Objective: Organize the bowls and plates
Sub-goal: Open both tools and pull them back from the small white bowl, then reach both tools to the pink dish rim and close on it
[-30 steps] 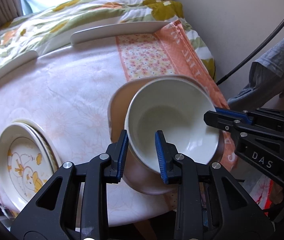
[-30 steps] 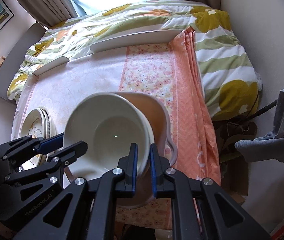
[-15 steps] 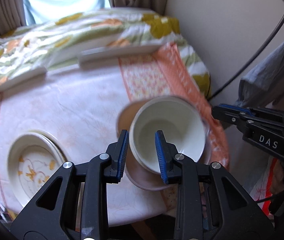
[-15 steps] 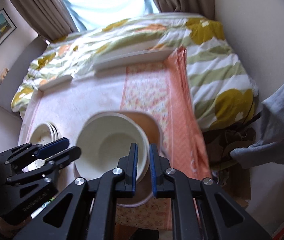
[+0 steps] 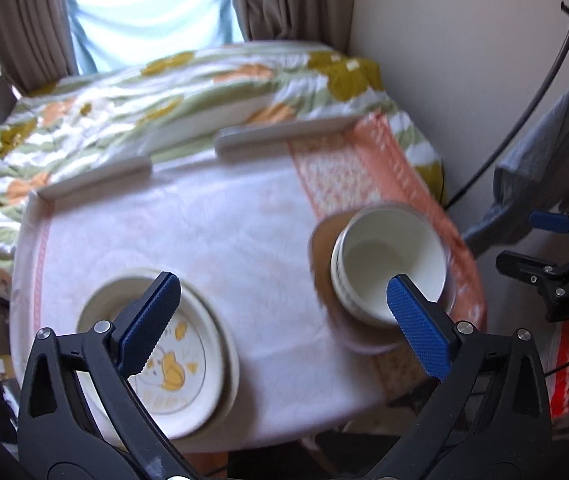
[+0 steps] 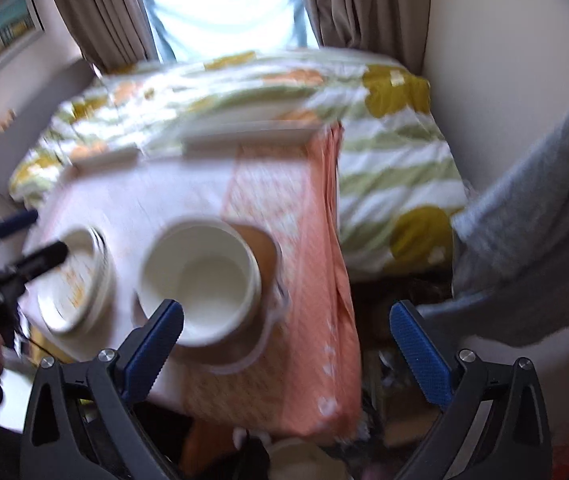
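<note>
left gripper: jaws opening, wide, nothing between | right gripper: jaws opening, wide, nothing between | bowls: nested on brown plate | plates: stacked on counter

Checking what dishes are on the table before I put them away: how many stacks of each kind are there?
Stacks of white bowls, sitting on a brown plate: 1
Stacks of picture plates: 1
Total: 2 stacks. Blur hides how many pieces each holds.

left claw: black frame | blue textured pads | silver screws
</note>
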The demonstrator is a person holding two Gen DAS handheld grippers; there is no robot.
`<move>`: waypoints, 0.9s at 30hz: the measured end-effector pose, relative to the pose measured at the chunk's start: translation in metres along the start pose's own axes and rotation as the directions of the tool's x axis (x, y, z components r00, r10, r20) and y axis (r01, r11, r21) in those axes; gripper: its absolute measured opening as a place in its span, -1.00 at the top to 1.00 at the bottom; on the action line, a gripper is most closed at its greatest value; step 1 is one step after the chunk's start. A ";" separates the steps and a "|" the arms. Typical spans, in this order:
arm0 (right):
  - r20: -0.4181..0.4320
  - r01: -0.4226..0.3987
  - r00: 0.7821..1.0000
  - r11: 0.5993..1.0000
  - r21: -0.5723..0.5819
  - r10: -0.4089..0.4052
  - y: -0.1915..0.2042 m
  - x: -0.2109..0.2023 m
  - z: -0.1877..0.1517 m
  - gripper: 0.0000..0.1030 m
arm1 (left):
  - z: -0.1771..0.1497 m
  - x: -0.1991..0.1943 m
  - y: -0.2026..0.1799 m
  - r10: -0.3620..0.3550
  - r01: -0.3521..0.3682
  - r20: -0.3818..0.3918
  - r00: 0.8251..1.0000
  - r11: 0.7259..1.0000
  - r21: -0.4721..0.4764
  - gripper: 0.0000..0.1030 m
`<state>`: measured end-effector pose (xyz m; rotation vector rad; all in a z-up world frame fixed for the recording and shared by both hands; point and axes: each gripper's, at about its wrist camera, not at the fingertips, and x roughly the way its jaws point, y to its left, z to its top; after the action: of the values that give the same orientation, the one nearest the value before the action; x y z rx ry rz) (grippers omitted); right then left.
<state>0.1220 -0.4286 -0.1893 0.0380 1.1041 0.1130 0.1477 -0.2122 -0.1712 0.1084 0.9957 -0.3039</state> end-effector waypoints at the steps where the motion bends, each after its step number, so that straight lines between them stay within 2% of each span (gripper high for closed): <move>1: -0.007 0.025 1.000 1.000 0.006 -0.025 0.001 0.004 -0.005 -0.99 | -0.005 0.006 0.002 -0.018 0.018 -0.022 1.000 1.000 0.001 -0.99; 7: -0.083 0.033 0.996 0.999 0.026 -0.031 0.003 0.035 -0.021 -0.98 | -0.025 0.035 -0.001 -0.020 0.027 -0.114 0.993 0.998 0.056 -0.99; 10: -0.114 0.035 0.993 0.999 0.023 -0.032 0.007 0.051 -0.026 -0.66 | -0.029 0.053 -0.006 -0.021 0.034 -0.155 0.988 0.996 0.081 -0.87; 11: -0.124 0.032 0.992 0.999 0.024 -0.029 0.007 0.055 -0.027 -0.46 | -0.030 0.059 -0.007 -0.022 0.038 -0.168 0.986 0.995 0.088 -0.83; 12: -0.135 0.030 0.990 0.999 0.019 -0.027 0.008 0.061 -0.027 -0.35 | -0.032 0.065 -0.009 -0.022 0.039 -0.179 0.984 0.995 0.094 -0.78; 14: -0.147 0.024 0.989 1.000 0.015 -0.022 0.011 0.069 -0.026 -0.23 | -0.035 0.074 -0.011 -0.021 0.042 -0.199 0.980 0.994 0.105 -0.70; 18: -0.174 0.010 0.985 1.000 -0.004 -0.011 0.017 0.083 -0.027 -0.08 | -0.035 0.081 -0.010 -0.051 0.071 -0.208 0.977 0.994 0.089 -0.63; 21: -0.180 0.003 0.984 1.000 -0.001 -0.003 0.016 0.091 -0.027 0.04 | -0.031 0.088 -0.015 -0.051 0.075 -0.220 0.974 0.992 0.103 -0.48; 27: -0.182 -0.005 0.983 1.000 -0.010 0.003 0.013 0.096 -0.022 0.15 | -0.027 0.101 -0.022 -0.051 0.084 -0.246 0.968 0.989 0.123 -0.29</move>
<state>0.1435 -0.4061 -0.2833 0.0208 1.2859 0.1279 0.1703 -0.2476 -0.2700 0.2375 1.2236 -0.4273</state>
